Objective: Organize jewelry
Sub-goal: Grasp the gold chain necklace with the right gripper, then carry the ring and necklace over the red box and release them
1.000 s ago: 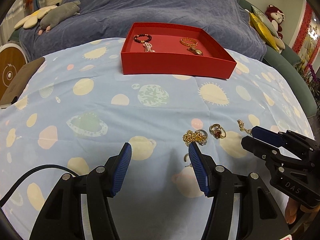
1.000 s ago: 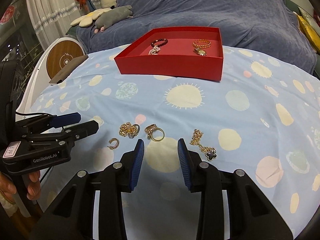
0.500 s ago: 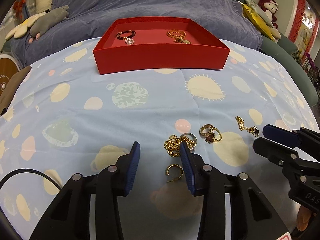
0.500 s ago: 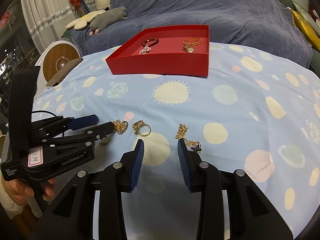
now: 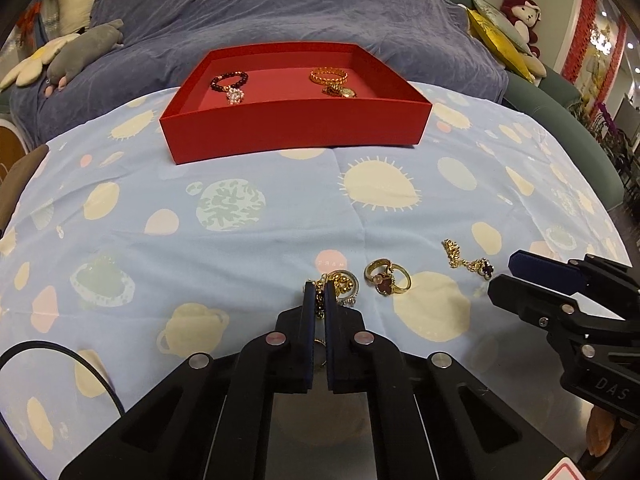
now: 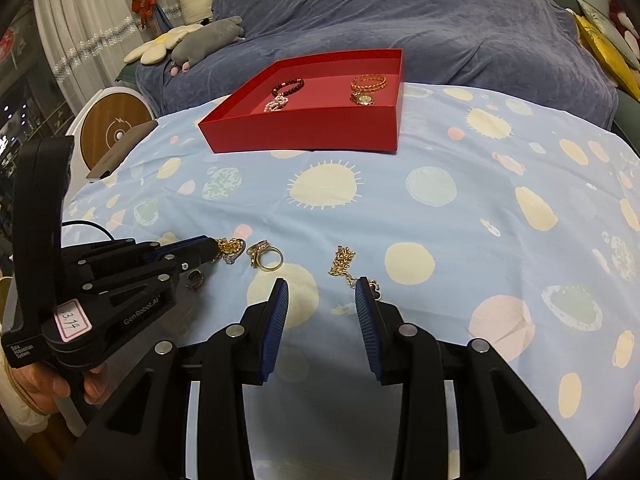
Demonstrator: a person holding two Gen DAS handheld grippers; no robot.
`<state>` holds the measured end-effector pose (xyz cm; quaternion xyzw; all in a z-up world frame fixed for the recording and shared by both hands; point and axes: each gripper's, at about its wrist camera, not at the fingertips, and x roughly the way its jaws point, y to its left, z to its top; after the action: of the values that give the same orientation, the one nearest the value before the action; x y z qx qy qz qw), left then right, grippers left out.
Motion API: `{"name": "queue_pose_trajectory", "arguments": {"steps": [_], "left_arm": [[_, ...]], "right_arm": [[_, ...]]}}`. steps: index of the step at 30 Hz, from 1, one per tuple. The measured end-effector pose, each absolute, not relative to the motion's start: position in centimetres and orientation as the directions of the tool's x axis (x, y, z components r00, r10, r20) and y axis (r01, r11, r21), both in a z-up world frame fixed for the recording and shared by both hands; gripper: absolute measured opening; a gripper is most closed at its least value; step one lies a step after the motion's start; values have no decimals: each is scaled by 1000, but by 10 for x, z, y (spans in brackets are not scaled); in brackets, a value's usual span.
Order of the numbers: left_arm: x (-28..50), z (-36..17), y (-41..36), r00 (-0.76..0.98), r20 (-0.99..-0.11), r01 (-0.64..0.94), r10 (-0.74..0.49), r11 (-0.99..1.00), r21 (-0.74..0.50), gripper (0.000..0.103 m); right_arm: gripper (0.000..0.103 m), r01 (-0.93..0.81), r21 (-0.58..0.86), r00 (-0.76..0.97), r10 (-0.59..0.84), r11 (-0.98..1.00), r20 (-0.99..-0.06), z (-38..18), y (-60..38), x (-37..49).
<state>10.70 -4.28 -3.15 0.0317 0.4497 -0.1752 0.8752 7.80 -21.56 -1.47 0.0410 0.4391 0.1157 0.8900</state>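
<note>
A red tray (image 5: 296, 136) at the table's far side holds a dark bead bracelet (image 5: 229, 80) and a gold bracelet (image 5: 329, 77). My left gripper (image 5: 319, 290) is shut on the gold chain (image 5: 340, 282) lying on the cloth; it also shows in the right wrist view (image 6: 212, 249). A small hoop earring (image 6: 196, 279) lies under its fingers. A gold ring with a red stone (image 5: 386, 278) and a gold clover pendant chain (image 5: 466, 258) lie to the right. My right gripper (image 6: 322, 294) is open, with the pendant chain (image 6: 346, 262) just ahead of its right finger.
The table carries a light blue planet-print cloth (image 5: 240, 208). A grey-blue covered sofa (image 5: 280, 8) with plush toys (image 5: 76, 50) stands behind it. A round wooden-faced device (image 6: 114, 130) sits off the table's left edge.
My left gripper has moved forward over the hoop earring and closed on the gold chain. My right gripper has stayed open, close to the pendant chain.
</note>
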Motion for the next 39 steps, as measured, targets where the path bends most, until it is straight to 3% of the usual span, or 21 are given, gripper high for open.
{"name": "queue_pose_trajectory", "arguments": {"steps": [11,22,29,39], "left_arm": [[100,16,-7,583,-725,309,-366,926,-218,2],[101,26,12,603,-711,269,-363,931,-247,2],[101,26,19,606,-713,254,-352,935,-246,2],[104,24,22,606,-720,243,-339,940,-239,2]], "right_arm": [[34,-155,162,588,223,975,-778,-19,-216,86],[30,-139,106,579,168,985,-798,-38,-211,111],[11,-159,62,577,144,985,-804,-42,-203,115],[4,-144,104,601,170,984,-781,-27,-213,110]]}}
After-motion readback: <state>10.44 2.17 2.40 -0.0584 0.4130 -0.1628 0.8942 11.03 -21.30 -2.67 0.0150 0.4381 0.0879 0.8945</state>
